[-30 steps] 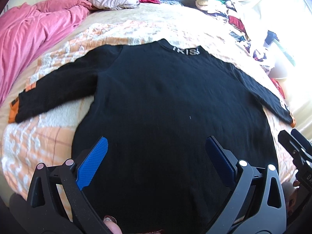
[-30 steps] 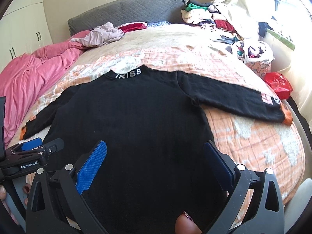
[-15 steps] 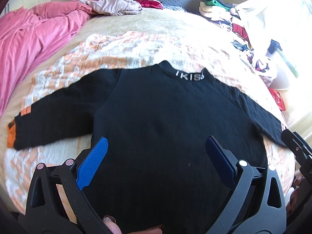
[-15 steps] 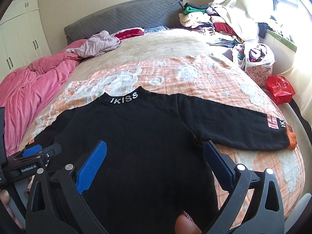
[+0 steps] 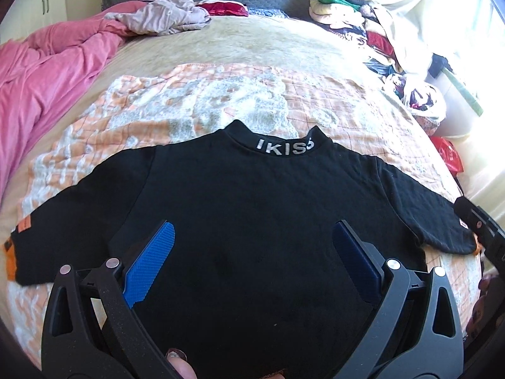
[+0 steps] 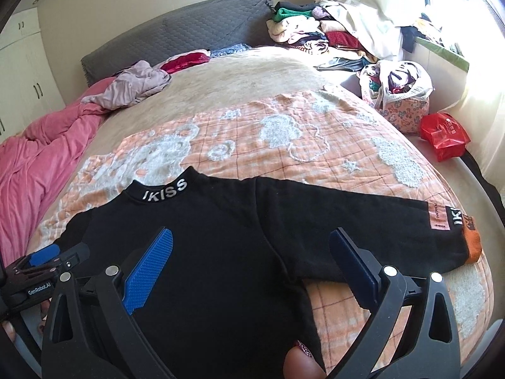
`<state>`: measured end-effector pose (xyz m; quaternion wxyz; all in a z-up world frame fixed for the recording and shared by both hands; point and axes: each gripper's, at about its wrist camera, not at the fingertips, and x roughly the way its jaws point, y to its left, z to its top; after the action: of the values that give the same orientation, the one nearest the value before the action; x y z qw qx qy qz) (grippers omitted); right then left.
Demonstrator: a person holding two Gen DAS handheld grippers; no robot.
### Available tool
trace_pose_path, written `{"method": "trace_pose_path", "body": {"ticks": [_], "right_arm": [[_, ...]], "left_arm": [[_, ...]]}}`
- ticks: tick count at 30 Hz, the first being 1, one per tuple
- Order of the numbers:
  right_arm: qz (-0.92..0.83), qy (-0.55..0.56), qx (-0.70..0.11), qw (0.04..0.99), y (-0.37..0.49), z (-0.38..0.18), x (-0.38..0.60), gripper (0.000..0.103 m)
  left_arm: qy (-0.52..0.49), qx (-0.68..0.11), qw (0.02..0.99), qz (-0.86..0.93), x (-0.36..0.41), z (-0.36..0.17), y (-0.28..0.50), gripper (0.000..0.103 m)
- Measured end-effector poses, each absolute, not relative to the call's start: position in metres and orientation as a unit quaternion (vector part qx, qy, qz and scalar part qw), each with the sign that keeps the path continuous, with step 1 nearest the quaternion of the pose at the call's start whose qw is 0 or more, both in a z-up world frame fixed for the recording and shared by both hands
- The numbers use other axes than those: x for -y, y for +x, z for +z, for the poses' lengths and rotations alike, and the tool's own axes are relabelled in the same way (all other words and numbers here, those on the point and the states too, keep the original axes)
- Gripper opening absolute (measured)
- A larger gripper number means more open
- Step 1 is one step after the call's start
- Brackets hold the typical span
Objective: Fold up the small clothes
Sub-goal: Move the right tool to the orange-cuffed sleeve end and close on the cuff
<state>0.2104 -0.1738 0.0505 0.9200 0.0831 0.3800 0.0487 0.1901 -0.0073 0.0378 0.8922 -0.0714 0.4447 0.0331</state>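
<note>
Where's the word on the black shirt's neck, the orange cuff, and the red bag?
collar lettering (image 6: 164, 190), right wrist view, on the white letters.
orange cuff (image 6: 472, 242), right wrist view, at the sleeve's end.
red bag (image 6: 445, 135), right wrist view, on its front.

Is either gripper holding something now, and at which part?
Nothing is held: left gripper and right gripper are open above the flat black long-sleeved sweater.

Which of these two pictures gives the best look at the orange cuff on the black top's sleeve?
The right wrist view. There the orange cuff lies in full sight at the sleeve's end, beside its pink label. The left wrist view shows only a sliver of that cuff, and part of the other sleeve's orange cuff near the picture's edge.
</note>
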Motion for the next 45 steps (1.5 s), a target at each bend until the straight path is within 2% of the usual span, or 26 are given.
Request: {"method": "trace_pose_path", "body": {"ticks": [9,22,28,37,45], "right_arm": [[-0.002,0.117,-0.376,0.919,0.219,0.039,0.221,0.099],[-0.084,0.234,-0.389,0.887,0.211,0.005,0.308,0.099],[-0.17,0.268,-0.361,0.877,0.198,-0.001,0.353,0.099],[-0.22,0.364,-0.382,0.821,0.191,-0.041,0.408,0.099],[-0.234,0.394,-0.411,0.788,0.205,-0.069,0.436,0.099]], "left_arm": [[-0.054,-0.458,0.887,-0.01,0.042,0.023,0.211,0.094],[-0.037,-0.477,0.878,-0.033,0.075,0.001,0.23,0.094],[-0.032,-0.481,0.876,-0.03,0.086,-0.007,0.235,0.094],[-0.021,-0.485,0.874,-0.02,0.097,-0.015,0.245,0.094],[-0.034,-0.495,0.868,-0.02,0.099,-0.022,0.253,0.094]]}}
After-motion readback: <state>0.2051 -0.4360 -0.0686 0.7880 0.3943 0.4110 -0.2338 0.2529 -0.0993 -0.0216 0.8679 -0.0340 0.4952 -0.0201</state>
